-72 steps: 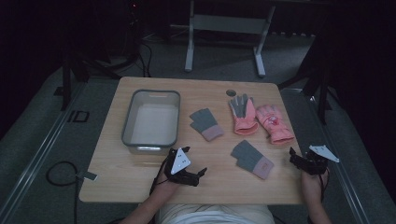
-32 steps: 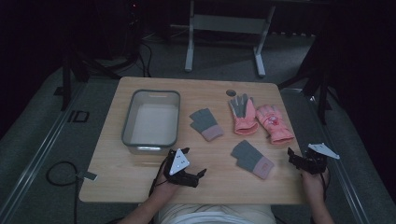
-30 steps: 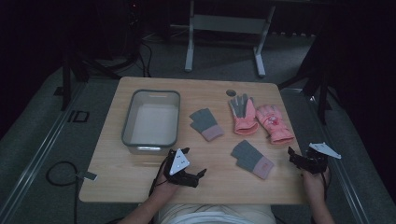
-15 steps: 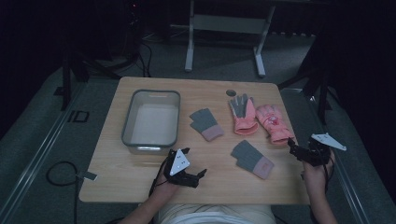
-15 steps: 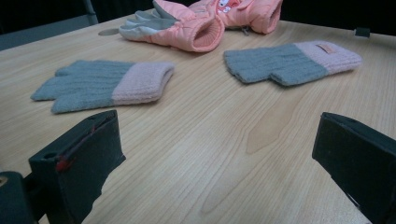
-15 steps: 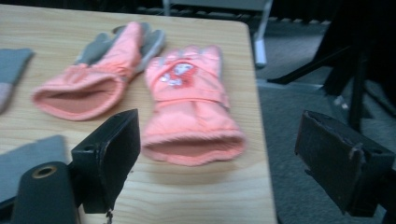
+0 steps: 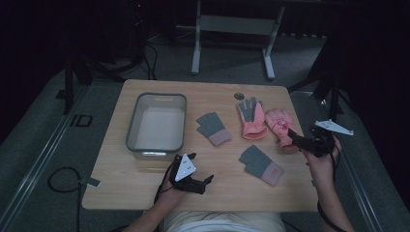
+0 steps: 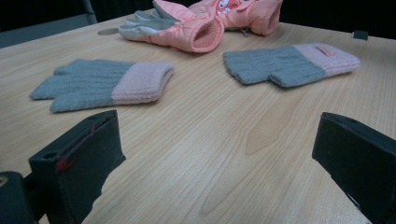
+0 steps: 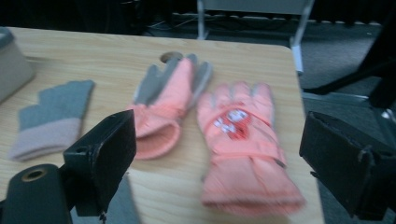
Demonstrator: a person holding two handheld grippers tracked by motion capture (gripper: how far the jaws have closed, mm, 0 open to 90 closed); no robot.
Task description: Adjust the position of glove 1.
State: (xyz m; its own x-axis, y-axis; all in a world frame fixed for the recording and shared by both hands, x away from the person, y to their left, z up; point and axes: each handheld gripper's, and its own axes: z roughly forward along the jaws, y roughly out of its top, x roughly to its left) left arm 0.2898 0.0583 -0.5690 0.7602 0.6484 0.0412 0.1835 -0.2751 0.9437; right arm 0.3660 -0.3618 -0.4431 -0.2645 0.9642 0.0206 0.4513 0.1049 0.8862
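The right gripper [image 9: 217, 163] hovers with fingers spread wide, apparently lining up on the padded pink ski glove with the cartoon patch [image 9: 245, 149] lying flat just ahead between them. Its palm-up pink twin [image 9: 168, 100] touches it alongside, crowding the grasp. The left gripper [image 8: 219, 172] rests open, two grey knit gloves [image 8: 100, 84] beyond.

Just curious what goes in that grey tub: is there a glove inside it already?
No, the grey tub shows a bare pale floor, and all four gloves lie on the wooden table to its right.
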